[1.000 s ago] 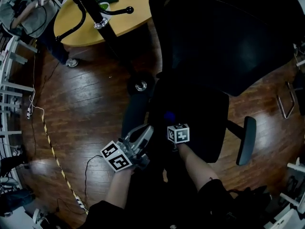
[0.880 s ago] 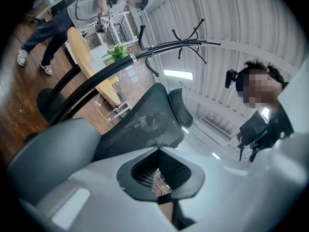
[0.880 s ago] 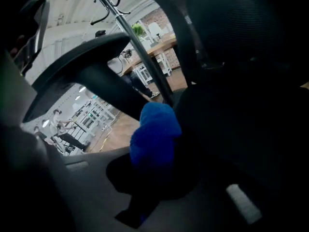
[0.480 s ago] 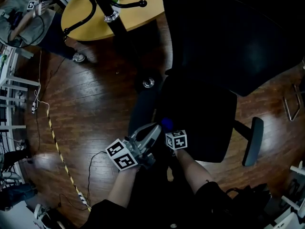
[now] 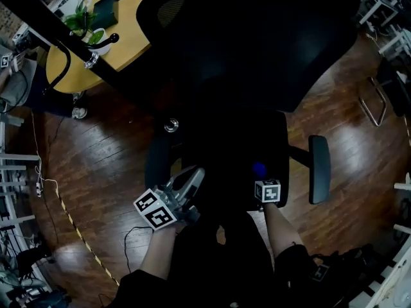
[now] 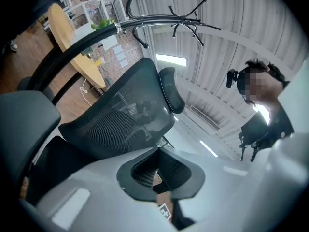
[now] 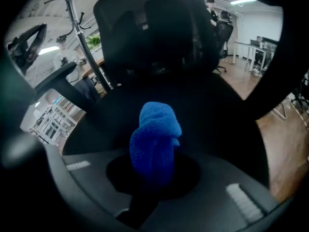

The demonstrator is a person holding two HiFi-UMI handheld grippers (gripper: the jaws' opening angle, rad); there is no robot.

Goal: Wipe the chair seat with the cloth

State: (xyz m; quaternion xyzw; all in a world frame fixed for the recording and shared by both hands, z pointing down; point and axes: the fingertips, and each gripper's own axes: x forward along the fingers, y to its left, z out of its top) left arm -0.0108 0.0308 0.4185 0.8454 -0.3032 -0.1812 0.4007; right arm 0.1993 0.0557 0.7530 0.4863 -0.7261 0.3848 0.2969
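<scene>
and the right gripper (image 5: 261, 177) has slid across: a second ago its blue cloth (image 5: 259, 169) sat toward the left side of the chair seat (image 5: 218, 149), and now it's over on the right side, near the front edge. that reads as one sideways stroke made, so the wiping looks under way, though much of the dark seat behind the cloth probably still wants a pass. in the right gripper view the jaws are clamped on the cloth (image 7: 154, 139), which stands out of the gripper (image 7: 152, 175) as a bunched wad pointing at the seat (image 7: 212, 105); whether it presses on the fabric right now, i can't tell. the left gripper (image 5: 194, 176) has barely moved, off the seat's front left corner, above the floor; its own view shows the jaws drawn together (image 6: 157, 175) with nothing between them, looking up at the backrest (image 6: 120, 124). the count: one cloth, one seat, one backrest (image 5: 257, 43), two armrests, one on the left (image 5: 156, 162) and one on the right (image 5: 319, 169), two grippers, and one round wooden table (image 5: 125, 24) beyond the chair.
</scene>
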